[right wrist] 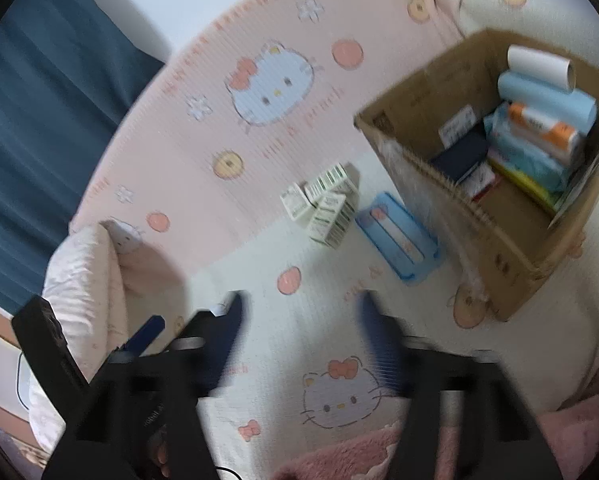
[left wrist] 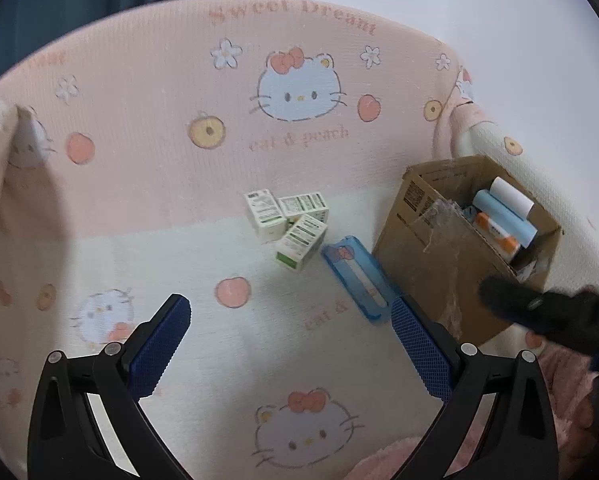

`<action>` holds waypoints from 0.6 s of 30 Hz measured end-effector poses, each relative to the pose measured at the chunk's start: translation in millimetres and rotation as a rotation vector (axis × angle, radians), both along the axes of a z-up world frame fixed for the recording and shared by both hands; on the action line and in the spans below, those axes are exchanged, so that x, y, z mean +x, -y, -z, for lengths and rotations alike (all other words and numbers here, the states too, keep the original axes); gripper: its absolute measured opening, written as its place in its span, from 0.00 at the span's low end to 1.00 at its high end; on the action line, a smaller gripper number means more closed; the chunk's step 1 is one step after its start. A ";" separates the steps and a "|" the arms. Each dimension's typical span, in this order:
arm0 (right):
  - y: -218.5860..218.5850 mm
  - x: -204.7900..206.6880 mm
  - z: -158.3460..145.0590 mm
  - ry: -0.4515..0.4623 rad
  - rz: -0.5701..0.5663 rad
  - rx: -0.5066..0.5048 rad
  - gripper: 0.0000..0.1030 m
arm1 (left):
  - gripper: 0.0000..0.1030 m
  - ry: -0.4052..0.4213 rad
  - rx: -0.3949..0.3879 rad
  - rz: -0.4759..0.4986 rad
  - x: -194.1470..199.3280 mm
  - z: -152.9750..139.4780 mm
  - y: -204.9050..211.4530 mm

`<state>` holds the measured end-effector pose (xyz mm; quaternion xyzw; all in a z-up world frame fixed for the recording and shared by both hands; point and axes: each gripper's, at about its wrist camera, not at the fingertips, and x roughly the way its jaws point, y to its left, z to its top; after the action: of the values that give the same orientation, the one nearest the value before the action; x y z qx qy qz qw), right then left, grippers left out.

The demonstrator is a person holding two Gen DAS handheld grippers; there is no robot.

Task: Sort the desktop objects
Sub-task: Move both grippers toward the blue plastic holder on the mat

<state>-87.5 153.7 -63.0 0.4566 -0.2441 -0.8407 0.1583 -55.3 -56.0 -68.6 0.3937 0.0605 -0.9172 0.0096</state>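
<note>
The left gripper (left wrist: 290, 326) and right gripper (right wrist: 301, 312) hang released, jaws spread, over the blanket (left wrist: 219, 120). Farther off, three small boxes (left wrist: 289, 226) cluster left of a blue case (left wrist: 359, 280) and cardboard box (left wrist: 439, 264).

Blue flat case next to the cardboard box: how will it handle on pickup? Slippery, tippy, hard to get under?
The blue flat case lies flat on the soft printed blanket, so it is unlikely to roll or tip. Its low profile probably leaves little edge to pinch; the fingers may press into the fabric. It looks like smooth rigid plastic, probably light and possibly slippery. The cardboard box stands close beside it, crowding that side.
</note>
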 end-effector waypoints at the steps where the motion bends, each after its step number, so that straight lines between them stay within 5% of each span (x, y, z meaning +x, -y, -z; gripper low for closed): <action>1: 0.1 -3.6 5.9 0.012 0.005 0.007 0.29 | 0.99 0.005 0.013 0.006 -3.8 6.5 2.2; 3: 3.0 -9.3 24.9 0.057 0.027 0.028 0.23 | 0.97 0.012 0.024 0.016 -12.7 18.5 4.1; 8: 2.5 -17.3 65.7 0.117 0.122 0.019 0.14 | 0.68 -0.005 0.048 0.118 -32.4 50.4 0.6; 11: -0.5 -15.3 101.2 0.178 0.314 -0.068 0.14 | 0.66 0.007 0.141 0.178 -47.2 72.4 3.0; 15: 1.6 -17.2 134.1 0.236 0.414 -0.107 0.14 | 0.65 0.066 0.215 0.228 -68.8 105.1 -0.2; 18: -5.8 -13.3 144.1 0.230 0.490 -0.124 0.14 | 0.48 0.130 0.249 0.247 -86.7 130.3 -5.5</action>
<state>-100.9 159.5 -207.1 0.4659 -0.4147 -0.7799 -0.0510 -142.0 -50.4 -198.9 0.4547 0.1242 -0.8695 -0.1479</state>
